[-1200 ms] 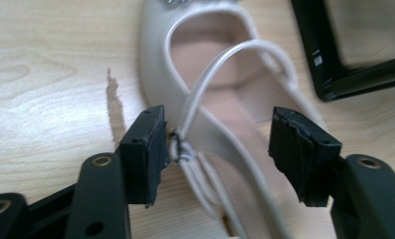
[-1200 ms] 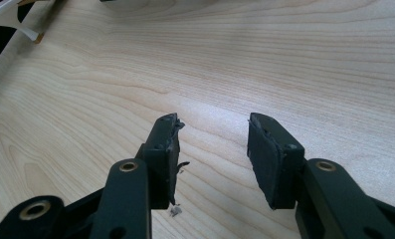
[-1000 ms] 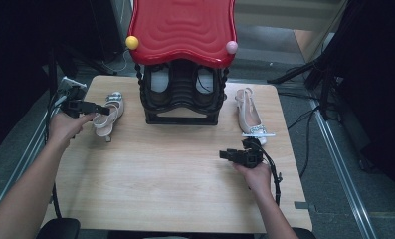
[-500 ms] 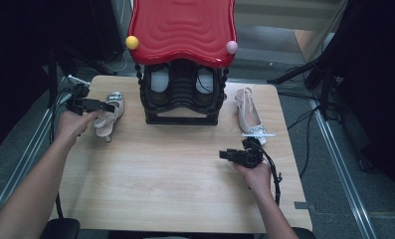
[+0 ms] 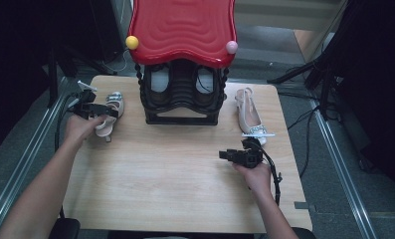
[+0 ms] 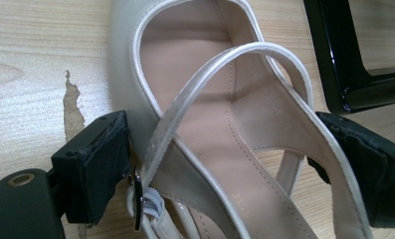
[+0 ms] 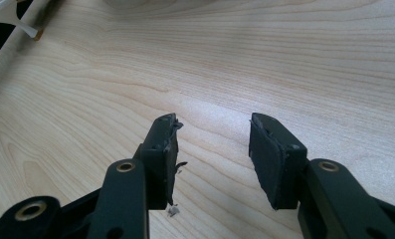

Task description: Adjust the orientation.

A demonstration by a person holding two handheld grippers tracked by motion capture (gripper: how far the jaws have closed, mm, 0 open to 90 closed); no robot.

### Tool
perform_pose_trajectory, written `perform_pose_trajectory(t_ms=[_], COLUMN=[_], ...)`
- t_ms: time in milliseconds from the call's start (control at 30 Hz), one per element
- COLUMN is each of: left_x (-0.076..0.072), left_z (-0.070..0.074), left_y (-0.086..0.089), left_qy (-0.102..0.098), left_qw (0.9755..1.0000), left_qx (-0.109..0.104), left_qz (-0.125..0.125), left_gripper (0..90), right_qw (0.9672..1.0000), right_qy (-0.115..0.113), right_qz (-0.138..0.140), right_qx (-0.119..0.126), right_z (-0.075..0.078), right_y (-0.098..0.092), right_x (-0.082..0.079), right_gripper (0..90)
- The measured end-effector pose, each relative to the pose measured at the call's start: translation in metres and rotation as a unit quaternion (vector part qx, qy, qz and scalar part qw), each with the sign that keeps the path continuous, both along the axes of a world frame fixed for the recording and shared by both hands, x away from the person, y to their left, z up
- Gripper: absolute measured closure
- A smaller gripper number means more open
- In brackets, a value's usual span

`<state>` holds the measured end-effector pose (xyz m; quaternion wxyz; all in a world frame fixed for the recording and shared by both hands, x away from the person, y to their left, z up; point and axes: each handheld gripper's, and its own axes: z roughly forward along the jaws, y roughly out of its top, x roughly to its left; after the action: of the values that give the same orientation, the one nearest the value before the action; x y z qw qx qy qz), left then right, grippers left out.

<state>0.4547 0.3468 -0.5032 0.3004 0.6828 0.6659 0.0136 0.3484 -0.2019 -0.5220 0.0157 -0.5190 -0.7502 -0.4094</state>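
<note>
A: Starting at the left of the high view, we see the left gripper (image 5: 104, 110) over the heel end of the cream slingback shoe (image 5: 110, 115), which lies on the wooden table (image 5: 175, 194) at about nine o'clock from the black shoe rack (image 5: 182, 97).

B: And in the left gripper view we look straight into that shoe (image 6: 220, 124). Its heel cup and strap sit between the two black jaws, one at seven o'clock of the picture and one at four o'clock. The jaws have just been opening. On the left we cannot tell whether pad and shoe wall touch (they sit very close); on the right the strap crosses in front of the pad, and nothing looks squeezed, so we read the jaws as apart around the shoe.

A: Agreed. Moving on to the middle, the rack stands at twelve o'clock of the table under a red wavy top (image 5: 182, 30), with a yellow ball (image 5: 132, 42) and a pink ball (image 5: 232, 47) at its corners. We make out pale shoes inside it, but dimly.

B: To the right, at about three o'clock from the rack, lies a second cream shoe (image 5: 249, 117) with a sparkly bow at its toe.

A: Just below that toe, at roughly five o'clock of the table, the right gripper (image 5: 231, 155) points left. In the right gripper view its jaws (image 7: 212, 144) stand apart over bare wood, with nothing between them
</note>
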Motion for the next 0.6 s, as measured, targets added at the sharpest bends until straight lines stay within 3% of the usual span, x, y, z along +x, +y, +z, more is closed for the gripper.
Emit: perform_pose_trajectory(t_ms=[133, 367, 467, 600], left_x=[-0.0002, -0.0008, -0.0001, -0.0008], left_z=[-0.0029, -0.0042, -0.0081, -0.0089], left_y=[0.0013, -0.0056, -0.0040, -0.0080], left_qy=[-0.001, -0.005, 0.000, -0.003], left_qw=[1.0000, 0.9997, 0.9999, 0.9995], left_qx=[-0.005, 0.023, 0.013, 0.028], left_qz=[0.002, 0.001, 0.010, 0.012], left_gripper=[10.9, 9.8, 9.3, 9.3], right_qw=[1.0000, 1.0000, 1.0000, 1.0000], right_qy=[0.000, 0.001, 0.001, 0.001], right_qz=[0.002, 0.000, 0.000, -0.002], right_qx=[-0.001, -0.003, -0.003, -0.004], right_z=[-0.0004, -0.0006, -0.0003, -0.0006], right_y=[0.0008, 0.0014, 0.0014, 0.0010], right_x=[0.0002, 0.0004, 0.0002, 0.0005], right_gripper=[55.3, 54.5, 54.2, 53.8])
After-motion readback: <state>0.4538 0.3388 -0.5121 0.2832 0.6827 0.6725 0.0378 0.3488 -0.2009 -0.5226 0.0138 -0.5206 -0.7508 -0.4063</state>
